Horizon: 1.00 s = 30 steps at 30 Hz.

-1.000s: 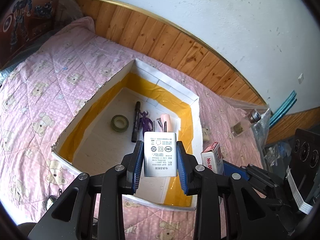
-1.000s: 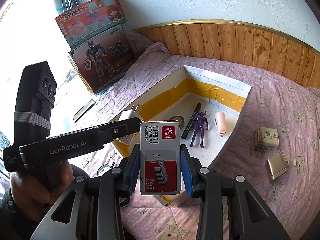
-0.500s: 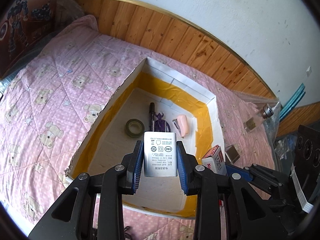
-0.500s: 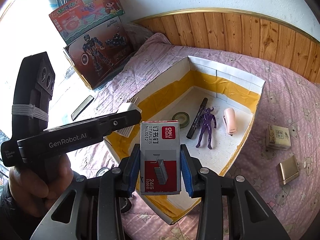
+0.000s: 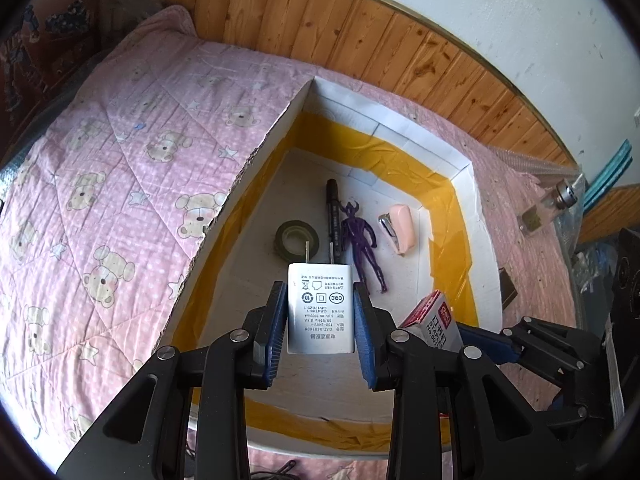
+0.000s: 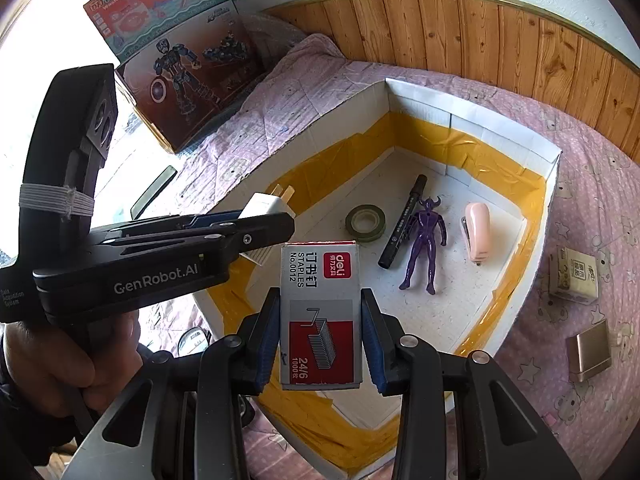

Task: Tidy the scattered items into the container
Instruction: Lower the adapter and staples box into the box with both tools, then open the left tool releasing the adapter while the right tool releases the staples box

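White plastic plug charger (image 5: 321, 308) | pinched flat-sided in left gripper (image 5: 320, 320) over white yellow-taped cardboard box (image 5: 466, 168) | light, rigid, slick | red-grey staple carton (image 6: 320, 316) clamped in right gripper (image 6: 321, 340), crushable

Toy boxes (image 6: 176, 60) beside pink quilt (image 5: 132, 184)

Container (image 5: 468, 168): open white box, yellow-taped walls, on pink quilt.
Inside: tape roll (image 5: 297, 238), black marker (image 5: 332, 208), purple figure (image 5: 362, 244), pink stapler (image 5: 398, 226).
Charger (image 5: 321, 307): white, clamped above box.
Staples box (image 6: 320, 314): red-grey, clamped above box.
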{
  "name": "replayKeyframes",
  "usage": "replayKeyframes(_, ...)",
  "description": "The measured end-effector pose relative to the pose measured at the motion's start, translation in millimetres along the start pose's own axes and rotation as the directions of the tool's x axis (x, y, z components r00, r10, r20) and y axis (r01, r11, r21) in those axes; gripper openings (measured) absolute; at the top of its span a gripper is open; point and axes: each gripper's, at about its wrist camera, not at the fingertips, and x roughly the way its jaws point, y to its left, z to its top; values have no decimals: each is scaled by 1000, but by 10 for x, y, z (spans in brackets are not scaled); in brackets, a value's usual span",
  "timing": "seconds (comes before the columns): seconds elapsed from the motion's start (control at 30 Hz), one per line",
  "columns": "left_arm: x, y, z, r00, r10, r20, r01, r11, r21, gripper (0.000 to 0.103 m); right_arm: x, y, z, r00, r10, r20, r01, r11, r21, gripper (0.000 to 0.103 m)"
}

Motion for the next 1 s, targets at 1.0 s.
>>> replayKeyframes(1.0, 635, 37, -17, 962, 164, -216, -130, 978, 164, 34, 713, 29, 79, 963, -73, -258, 54, 995, -81, 40)
